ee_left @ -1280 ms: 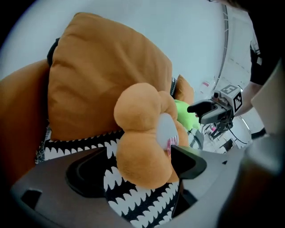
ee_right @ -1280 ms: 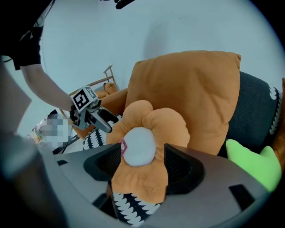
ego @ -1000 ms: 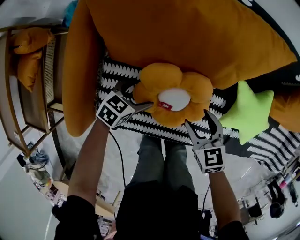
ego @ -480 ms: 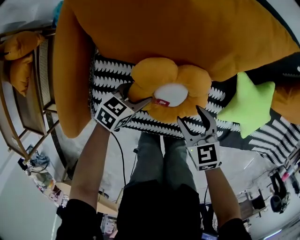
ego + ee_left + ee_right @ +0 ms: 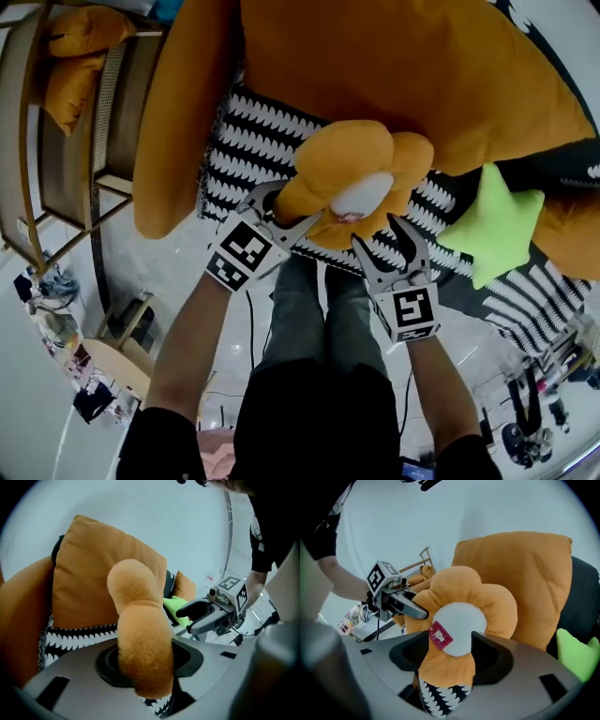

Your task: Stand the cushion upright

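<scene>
Because the orange plush flower cushion with the white centre must stand on its edge, I take it by its petals and not by the middle. My left gripper has a side petal between its fingers. They have just been closing and now pinch the plush, which bulges out past them. My right gripper is around the lowest petal. Its fingers have also just been closing a little, but they stand quite wide, and the plush only fills the gap, not visibly squeezed. I judge this hand is there to steady the bottom while the left one tips the flower up.

The flower cushion is at the front of the black-and-white zigzag cover, tilted, with its left side seemingly lifted. It is just before the large orange pillow, which could support it from behind. A lime-green star cushion lies near on the right.

Both my forearms reach forward, and both grippers point forward and down, the left from the side, the right from below.
</scene>
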### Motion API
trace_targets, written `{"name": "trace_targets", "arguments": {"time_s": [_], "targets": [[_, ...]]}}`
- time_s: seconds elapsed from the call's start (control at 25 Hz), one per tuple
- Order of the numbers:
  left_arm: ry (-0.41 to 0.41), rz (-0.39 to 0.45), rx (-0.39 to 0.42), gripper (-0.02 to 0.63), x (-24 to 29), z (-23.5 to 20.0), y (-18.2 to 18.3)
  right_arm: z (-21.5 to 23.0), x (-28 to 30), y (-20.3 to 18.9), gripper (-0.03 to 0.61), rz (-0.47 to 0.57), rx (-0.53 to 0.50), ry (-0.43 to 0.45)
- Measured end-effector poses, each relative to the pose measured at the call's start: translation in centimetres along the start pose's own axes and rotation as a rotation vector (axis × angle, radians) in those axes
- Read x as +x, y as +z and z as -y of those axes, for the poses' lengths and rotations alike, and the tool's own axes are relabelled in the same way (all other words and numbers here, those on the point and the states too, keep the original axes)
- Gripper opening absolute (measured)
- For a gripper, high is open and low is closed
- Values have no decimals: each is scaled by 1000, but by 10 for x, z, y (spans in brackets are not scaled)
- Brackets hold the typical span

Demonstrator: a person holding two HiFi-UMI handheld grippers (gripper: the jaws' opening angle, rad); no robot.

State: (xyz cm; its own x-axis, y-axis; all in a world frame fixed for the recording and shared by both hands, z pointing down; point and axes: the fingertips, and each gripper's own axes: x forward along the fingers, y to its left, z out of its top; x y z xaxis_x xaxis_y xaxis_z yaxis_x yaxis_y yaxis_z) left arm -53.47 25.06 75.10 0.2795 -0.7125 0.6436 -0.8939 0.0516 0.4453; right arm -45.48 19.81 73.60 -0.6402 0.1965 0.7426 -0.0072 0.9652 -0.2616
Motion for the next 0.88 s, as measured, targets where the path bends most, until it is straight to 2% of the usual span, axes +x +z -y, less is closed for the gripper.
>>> {"name": "trace_targets", "arguments": {"time_s": [0.28, 0.44, 0.68, 0.88], "targets": [[179, 82, -62, 175, -52, -3, 4, -26, 5, 26, 293, 26, -103, 67], [289, 64, -47, 175, -82, -16, -1, -41, 10, 42, 293, 46, -133, 94], [390, 30, -45, 176, -122, -41, -13, -62, 20, 57, 290, 64, -169, 126], [466, 24, -74, 178, -145, -60, -24, -75, 29, 60, 288, 54, -153, 149]]}}
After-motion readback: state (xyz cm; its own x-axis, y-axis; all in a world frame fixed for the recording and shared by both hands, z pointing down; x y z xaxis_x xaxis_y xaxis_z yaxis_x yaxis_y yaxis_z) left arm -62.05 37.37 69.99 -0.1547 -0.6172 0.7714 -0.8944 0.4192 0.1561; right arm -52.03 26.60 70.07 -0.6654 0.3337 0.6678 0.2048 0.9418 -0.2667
